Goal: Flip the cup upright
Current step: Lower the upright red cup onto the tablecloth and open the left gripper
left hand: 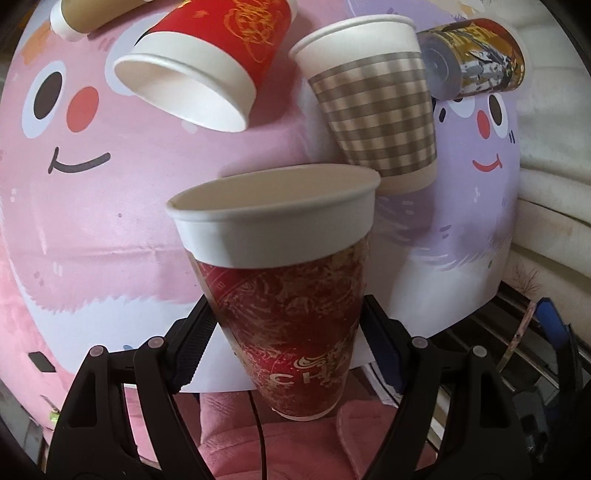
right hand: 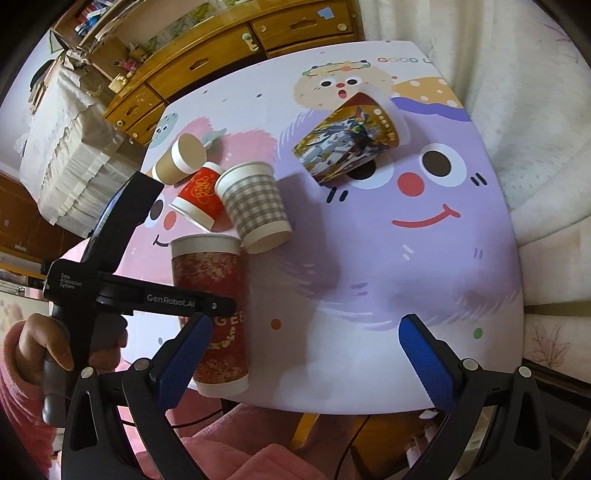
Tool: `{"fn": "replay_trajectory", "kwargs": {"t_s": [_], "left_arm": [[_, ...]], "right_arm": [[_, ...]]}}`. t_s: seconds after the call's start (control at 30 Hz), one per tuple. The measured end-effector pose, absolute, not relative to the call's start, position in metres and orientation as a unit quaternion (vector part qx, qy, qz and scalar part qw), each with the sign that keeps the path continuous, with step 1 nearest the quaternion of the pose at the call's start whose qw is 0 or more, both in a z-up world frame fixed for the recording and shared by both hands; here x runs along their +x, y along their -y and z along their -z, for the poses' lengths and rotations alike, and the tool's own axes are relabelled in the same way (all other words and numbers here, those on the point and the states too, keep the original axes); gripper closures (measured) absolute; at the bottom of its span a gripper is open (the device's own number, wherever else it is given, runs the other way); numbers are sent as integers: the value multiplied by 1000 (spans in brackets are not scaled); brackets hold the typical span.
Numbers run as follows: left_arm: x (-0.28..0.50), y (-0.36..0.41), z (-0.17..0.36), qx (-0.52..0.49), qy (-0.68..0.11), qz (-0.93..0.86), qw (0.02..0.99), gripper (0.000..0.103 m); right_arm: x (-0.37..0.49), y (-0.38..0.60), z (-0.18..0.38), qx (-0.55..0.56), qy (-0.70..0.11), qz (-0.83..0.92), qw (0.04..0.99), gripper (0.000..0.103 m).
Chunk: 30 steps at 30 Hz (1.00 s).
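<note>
My left gripper [left hand: 286, 306] is shut on a tall dark red paper cup [left hand: 291, 295] with a white rim, held mouth up and a little tilted over the table's near edge. The same cup [right hand: 214, 295] shows in the right wrist view, with the left gripper [right hand: 207, 304] clamped across its middle. My right gripper [right hand: 306, 347] is open and empty, just right of that cup, above the table [right hand: 406, 258].
A grey striped cup [left hand: 373, 107] [right hand: 255, 206] stands mouth up. A bright red cup [left hand: 207, 59] [right hand: 199, 195], a tan cup [left hand: 85, 14] [right hand: 177, 158] and a yellow patterned cup [left hand: 476, 55] [right hand: 351, 136] lie on their sides. A wooden cabinet [right hand: 221, 62] stands beyond.
</note>
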State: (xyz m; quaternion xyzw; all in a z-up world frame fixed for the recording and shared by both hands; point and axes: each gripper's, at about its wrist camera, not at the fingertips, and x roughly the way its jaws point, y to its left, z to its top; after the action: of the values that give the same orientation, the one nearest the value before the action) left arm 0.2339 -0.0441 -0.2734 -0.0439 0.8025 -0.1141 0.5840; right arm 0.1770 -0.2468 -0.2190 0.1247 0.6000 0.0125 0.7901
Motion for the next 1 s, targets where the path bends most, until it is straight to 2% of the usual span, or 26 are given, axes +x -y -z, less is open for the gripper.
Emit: {"fn": "replay_trajectory", "kwargs": {"t_s": [0.13,0.37,0.63,0.87,1.0], "left_arm": [[236,35,271,-53,-802,122,582,27],[245,28,257,-65,-806,147,570,17],[240,30,236,-73,-795,149,584,16],[199,19,199,-92,-738,121,658,16],[175,-3,172,-127,-668,118,724,16]], "right_arm": [[179,240,221,122,-603,-16,788,0],[175,235,220,118,-603,-20,788,0],[159,237,200,113,-585,-34,802,0],[134,242,186,122,-573,-57,809,0],[118,239,183,120,-570,-78,809,0]]}}
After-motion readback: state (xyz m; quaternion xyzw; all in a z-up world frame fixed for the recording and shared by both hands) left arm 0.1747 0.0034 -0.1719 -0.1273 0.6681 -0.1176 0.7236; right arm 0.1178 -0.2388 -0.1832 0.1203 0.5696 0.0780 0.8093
